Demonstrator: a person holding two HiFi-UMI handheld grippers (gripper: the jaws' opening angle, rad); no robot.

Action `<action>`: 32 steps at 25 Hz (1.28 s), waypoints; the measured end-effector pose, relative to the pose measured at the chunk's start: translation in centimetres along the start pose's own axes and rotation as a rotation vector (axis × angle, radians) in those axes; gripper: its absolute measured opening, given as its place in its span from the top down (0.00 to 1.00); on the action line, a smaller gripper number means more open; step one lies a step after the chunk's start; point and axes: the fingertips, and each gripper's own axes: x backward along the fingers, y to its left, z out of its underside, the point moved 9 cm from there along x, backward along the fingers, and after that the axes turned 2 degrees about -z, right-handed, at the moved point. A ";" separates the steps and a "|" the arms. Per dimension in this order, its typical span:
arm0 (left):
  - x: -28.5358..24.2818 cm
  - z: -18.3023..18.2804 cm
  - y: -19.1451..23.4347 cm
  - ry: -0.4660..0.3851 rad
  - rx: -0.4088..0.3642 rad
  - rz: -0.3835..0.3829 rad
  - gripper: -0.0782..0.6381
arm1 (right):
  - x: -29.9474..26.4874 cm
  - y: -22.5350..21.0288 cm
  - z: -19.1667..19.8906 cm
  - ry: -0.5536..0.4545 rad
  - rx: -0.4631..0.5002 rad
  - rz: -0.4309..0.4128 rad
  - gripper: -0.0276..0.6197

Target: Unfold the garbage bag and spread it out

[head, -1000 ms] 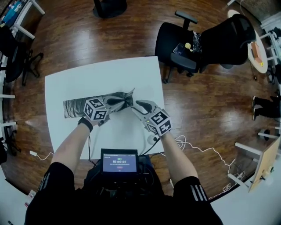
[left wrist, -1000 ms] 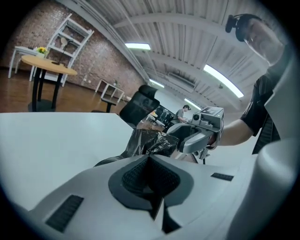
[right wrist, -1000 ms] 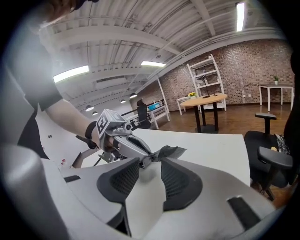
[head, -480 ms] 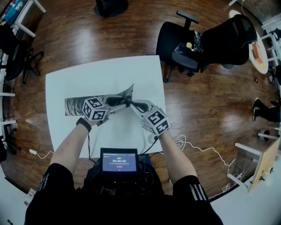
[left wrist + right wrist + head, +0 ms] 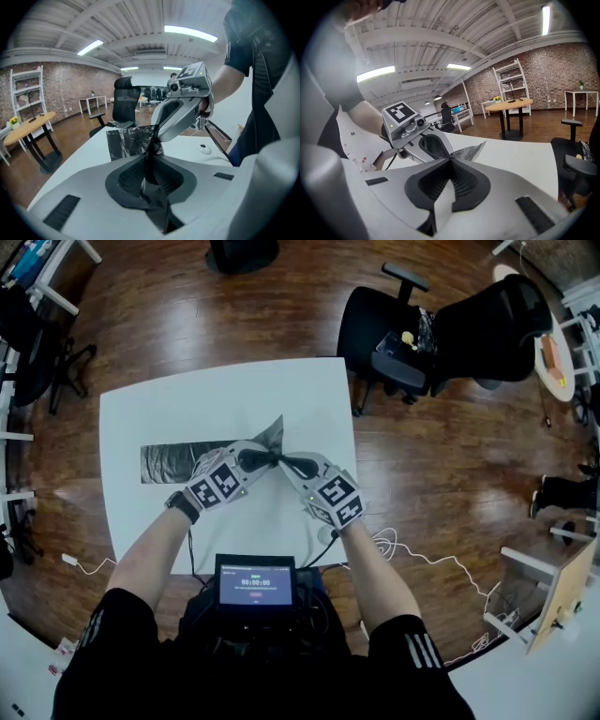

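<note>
**A:** What is it lying on?

**B:** A white table [image 5: 319, 390], smooth and flat, with a plank floor [image 5: 234, 315] all round. The garbage bag [image 5: 173, 463] lies across the table as a long folded strip, dark, glossy and finely wrinkled. Its left part rests flat on the top, and its right end is lifted off the surface between the two grippers.

**A:** How will it handle?

**B:** I judge it very light, limp and slippery. It looks like thin film whose layers probably cling together. It won't hold a shape, and a hard yank could stretch or tear it.

**A:** Where should one take hold?

**B:** At the free edge of that lifted end, with one layer in each gripper, so drawing them apart opens a fold. The raised corner [image 5: 275, 432] stands up there as a pointed flap.

**A:** And the claws?

**B:** The left gripper [image 5: 251, 459] has just been closing its jaws. Black film runs between its ribbed dark pads [image 5: 127, 177] — it is clamped on the bag. The right gripper [image 5: 286, 463] is pinched tight on a thin edge of the same end, and a silvery tip of film pokes out beyond it. The two noses almost meet.
</note>
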 end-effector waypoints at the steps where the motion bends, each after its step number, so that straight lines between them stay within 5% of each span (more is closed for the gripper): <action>1: -0.2 0.3 0.0 0.002 0.007 -0.006 0.83 | -0.1 0.0 0.1 -0.001 -0.001 -0.002 0.93; 9: 0.5 -0.5 0.4 -0.028 0.031 -0.004 0.89 | -0.2 0.4 0.1 -0.023 -0.024 -0.036 0.93; 17: 2.1 0.4 1.5 -0.110 0.154 -0.006 0.89 | 1.1 -0.6 0.5 -0.051 -0.045 -0.003 0.84; 22: 2.9 0.7 1.9 -0.215 0.239 0.054 0.89 | 0.8 -0.6 0.6 -0.009 -0.008 0.005 0.84; 32: 3.0 0.7 1.3 -0.213 0.258 0.146 0.89 | -1.1 1.8 -1.5 0.001 0.078 -0.100 0.84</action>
